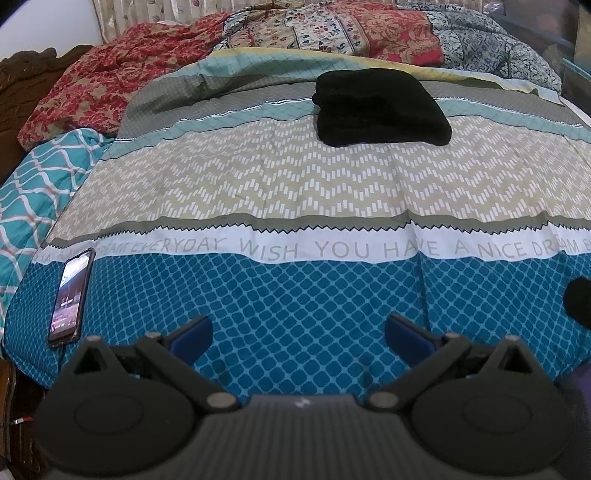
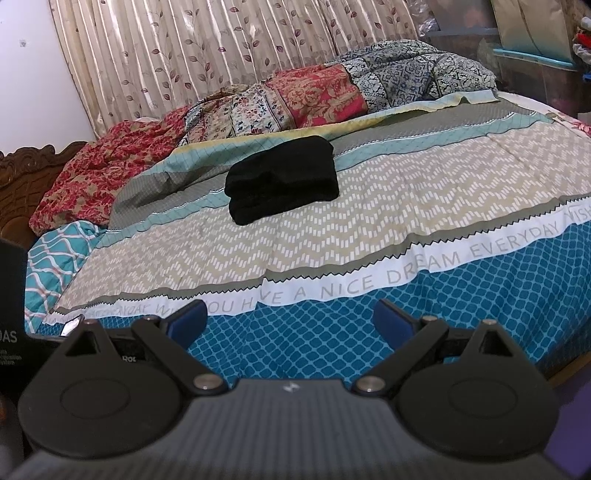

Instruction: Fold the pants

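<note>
Black pants [image 1: 380, 107] lie folded into a compact stack on the far part of the bed, on the grey and teal stripes; in the right wrist view the pants [image 2: 282, 179] sit left of centre. My left gripper [image 1: 298, 334] is open over the blue diamond band near the bed's front edge, far from the pants, with nothing between its blue pads. My right gripper [image 2: 290, 321] is also open and empty, low over the same front band.
A phone [image 1: 71, 299] lies on the bedspread [image 1: 295, 184] at the front left. Crumpled floral quilts [image 1: 332, 33] and red pillows [image 1: 92, 88] line the far side. A curtain [image 2: 221, 55] hangs behind; storage bins [image 2: 535, 74] stand at the right.
</note>
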Available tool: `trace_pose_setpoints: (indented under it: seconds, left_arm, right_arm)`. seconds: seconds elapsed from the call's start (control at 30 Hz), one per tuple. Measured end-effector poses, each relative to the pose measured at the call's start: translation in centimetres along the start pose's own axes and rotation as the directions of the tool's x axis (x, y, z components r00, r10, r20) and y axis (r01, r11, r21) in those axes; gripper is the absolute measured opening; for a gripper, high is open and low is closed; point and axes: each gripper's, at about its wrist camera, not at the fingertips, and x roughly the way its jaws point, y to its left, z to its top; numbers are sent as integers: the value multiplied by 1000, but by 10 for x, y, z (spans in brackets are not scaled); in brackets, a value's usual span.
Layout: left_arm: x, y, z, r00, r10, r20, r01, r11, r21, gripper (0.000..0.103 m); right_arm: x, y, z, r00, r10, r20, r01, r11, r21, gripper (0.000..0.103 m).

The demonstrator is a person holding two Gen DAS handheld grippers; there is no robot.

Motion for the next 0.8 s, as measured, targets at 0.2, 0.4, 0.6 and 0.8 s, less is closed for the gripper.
trace_pose_setpoints:
  seconds: [0.2,0.4,0.6,0.8]
  left_arm:
    - [-1,0,0,1000,0,2,0,1000,4,103]
    - [-1,-2,0,1000,1,3,-1,1000,9,103]
    - [-1,-2,0,1000,0,3,0,1000,10,103]
    - [0,-3,-1,1000,-3,5,3,1000,14,103]
  right_arm:
    - [0,0,0,1000,0,0,0,1000,0,98]
    - [0,0,0,1000,0,-1,0,1000,1,98]
    - [0,0,0,1000,0,2,0,1000,0,98]
    - [-1,1,1,1000,-2,8,2,1000,-1,98]
